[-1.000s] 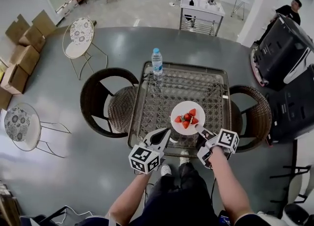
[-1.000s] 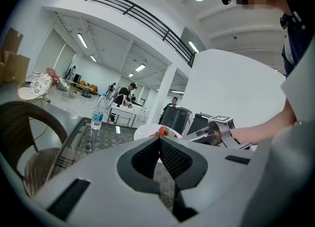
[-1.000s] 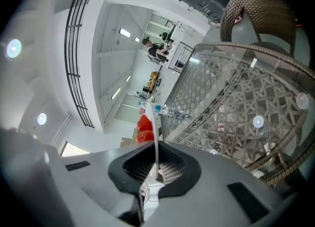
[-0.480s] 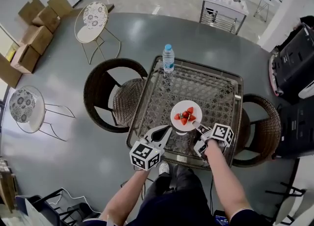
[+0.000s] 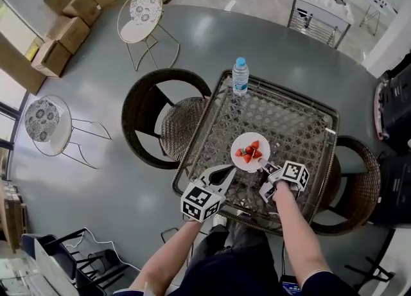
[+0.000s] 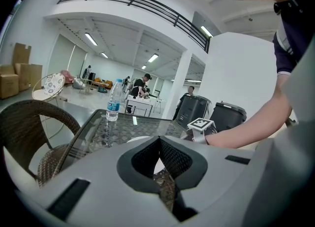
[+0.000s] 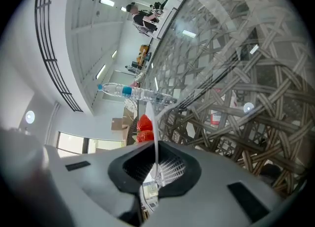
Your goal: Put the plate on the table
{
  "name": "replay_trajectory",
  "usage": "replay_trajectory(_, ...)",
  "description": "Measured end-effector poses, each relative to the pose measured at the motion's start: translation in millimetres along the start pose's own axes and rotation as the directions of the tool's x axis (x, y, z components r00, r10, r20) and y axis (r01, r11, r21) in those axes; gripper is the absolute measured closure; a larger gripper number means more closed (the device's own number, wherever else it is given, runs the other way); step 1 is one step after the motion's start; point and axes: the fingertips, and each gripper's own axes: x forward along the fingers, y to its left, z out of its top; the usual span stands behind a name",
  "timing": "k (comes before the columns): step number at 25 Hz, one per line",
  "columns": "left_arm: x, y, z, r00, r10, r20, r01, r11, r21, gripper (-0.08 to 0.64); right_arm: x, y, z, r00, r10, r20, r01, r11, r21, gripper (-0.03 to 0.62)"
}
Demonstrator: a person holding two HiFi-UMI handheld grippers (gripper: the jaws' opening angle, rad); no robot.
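Head view: the plate [image 5: 246,139] of strawberries [image 5: 250,152] sat over the table's [image 5: 292,126] near side, about where it had been a second earlier (only the camera had swung). Left gripper view: the left gripper [image 6: 159,141] was closed on nothing. Right gripper view: the right gripper [image 7: 156,160] still pinched the plate's rim, so letting go remained.

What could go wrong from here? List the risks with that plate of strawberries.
1. The right gripper clamps the plate by its rim alone; a tilt could roll the loose strawberries off.
2. The table has a glass top, so a hard set-down might chip it.
3. The left gripper, shut and empty, sits close to the plate and could bump it.
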Motion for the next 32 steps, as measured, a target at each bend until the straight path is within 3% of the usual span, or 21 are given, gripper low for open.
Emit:
replay_trajectory(10,6,-2,-10,1.0,0.018,-0.023,-0.019,0.999,-0.03,0.554,9,-8,1,0.999,-0.014,-0.047,0.012,0.999,-0.044,0.578)
replay_trajectory(17,0,1,-11,0.999,0.02,-0.031,-0.021,0.999,-0.03,0.554,10,-9,3,0.995,-0.098,-0.015,0.096,0.989,-0.117,0.578)
replay_trajectory(25,-9,3,-14,0.999,0.015,-0.03,-0.016,0.999,-0.035,0.554,13,-8,9,0.968,-0.247,0.036,0.247,0.93,-0.274,0.56)
replay_trajectory(32,-19,5,-16,1.0,0.01,-0.026,-0.011,0.999,-0.038,0.554,13,-12,12,0.934,-0.346,0.088,0.355,0.875,-0.33,0.537)
